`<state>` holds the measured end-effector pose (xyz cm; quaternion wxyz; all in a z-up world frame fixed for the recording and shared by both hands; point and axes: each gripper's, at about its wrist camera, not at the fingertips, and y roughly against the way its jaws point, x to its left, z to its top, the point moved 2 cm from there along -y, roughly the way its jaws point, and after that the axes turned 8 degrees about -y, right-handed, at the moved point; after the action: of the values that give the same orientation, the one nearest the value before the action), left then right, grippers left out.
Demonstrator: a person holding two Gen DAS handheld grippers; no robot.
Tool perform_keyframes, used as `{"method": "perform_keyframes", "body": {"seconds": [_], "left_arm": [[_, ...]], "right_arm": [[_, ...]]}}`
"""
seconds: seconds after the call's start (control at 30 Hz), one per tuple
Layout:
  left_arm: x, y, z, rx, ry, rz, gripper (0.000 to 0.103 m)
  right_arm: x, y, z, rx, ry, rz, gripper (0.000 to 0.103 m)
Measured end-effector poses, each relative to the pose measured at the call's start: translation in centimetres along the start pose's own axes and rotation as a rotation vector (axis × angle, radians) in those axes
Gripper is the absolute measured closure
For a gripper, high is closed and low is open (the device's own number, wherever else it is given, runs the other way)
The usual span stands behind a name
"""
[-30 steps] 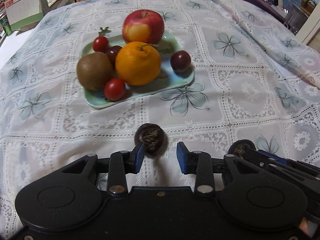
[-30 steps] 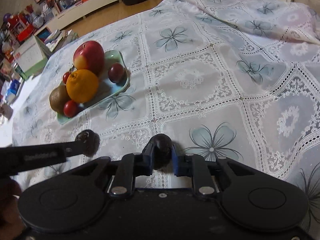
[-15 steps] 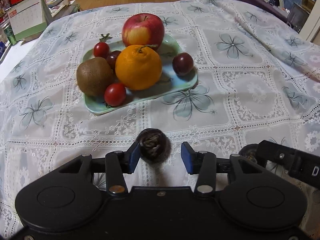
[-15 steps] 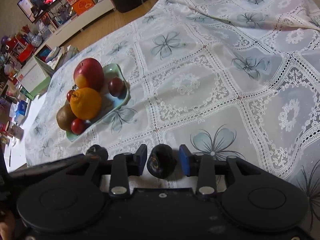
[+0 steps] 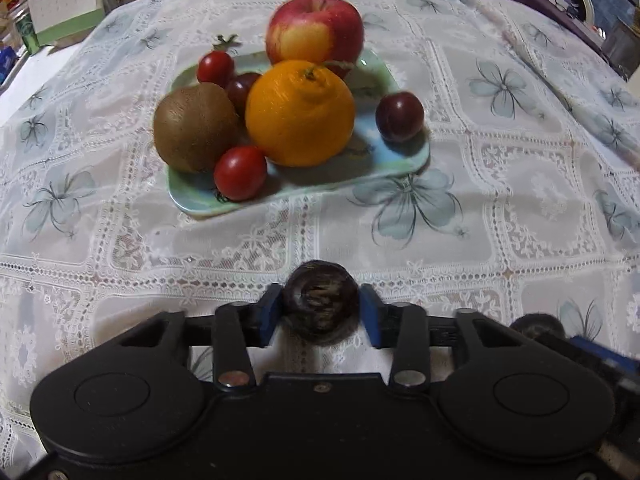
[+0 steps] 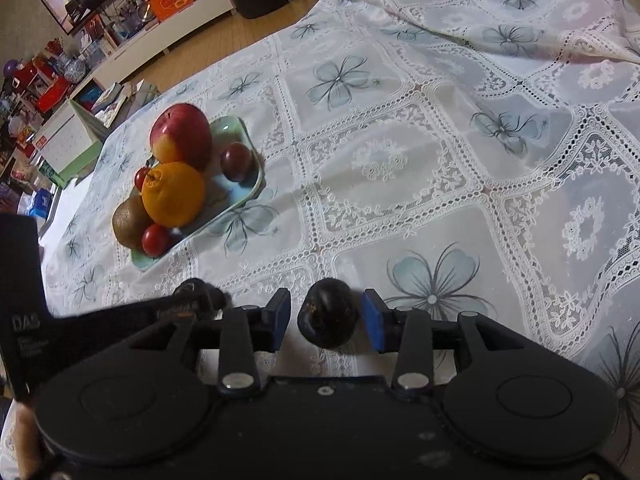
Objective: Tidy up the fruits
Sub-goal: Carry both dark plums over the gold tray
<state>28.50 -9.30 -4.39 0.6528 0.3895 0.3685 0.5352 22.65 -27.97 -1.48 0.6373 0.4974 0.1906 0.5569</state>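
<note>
Fruit in left gripper (image 5: 320, 312): you had a dark, round, wrinkled fruit (image 5: 320, 304) between the blue pads, both touching it, clamped.
Fruit in right gripper (image 6: 325, 316): a second dark fruit (image 6: 327, 314) sat between pads standing apart, gaps either side.
Direction: the plate (image 5: 394, 166) lay straight ahead of your left gripper, ahead-left of your right; left was nearer.
Plate: apple (image 5: 315, 29), orange (image 5: 300, 114), kiwi (image 5: 195, 126) crowded it; its near right corner stayed bare.

My left hand-held gripper (image 5: 320, 314) and right hand-held gripper (image 6: 325, 316) are matte black, with blue finger pads (image 5: 267, 314) and silver screws (image 6: 239, 380).
</note>
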Motion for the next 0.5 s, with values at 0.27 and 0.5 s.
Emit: {"method": "perform_keyframes", "body": {"seconds": [0.27, 0.5], "left_arm": [[0.4, 1.2, -0.7, 0.005, -0.013, 0.059, 0.055], [0.4, 2.4, -1.2, 0.01, -0.009, 0.042, 0.055]], "right_arm": [[1.8, -2.0, -0.6, 0.003, 0.074, -0.089, 0.056], [2.5, -3.5, -1.6, -0.033, 0.129, -0.177, 0.055]]}}
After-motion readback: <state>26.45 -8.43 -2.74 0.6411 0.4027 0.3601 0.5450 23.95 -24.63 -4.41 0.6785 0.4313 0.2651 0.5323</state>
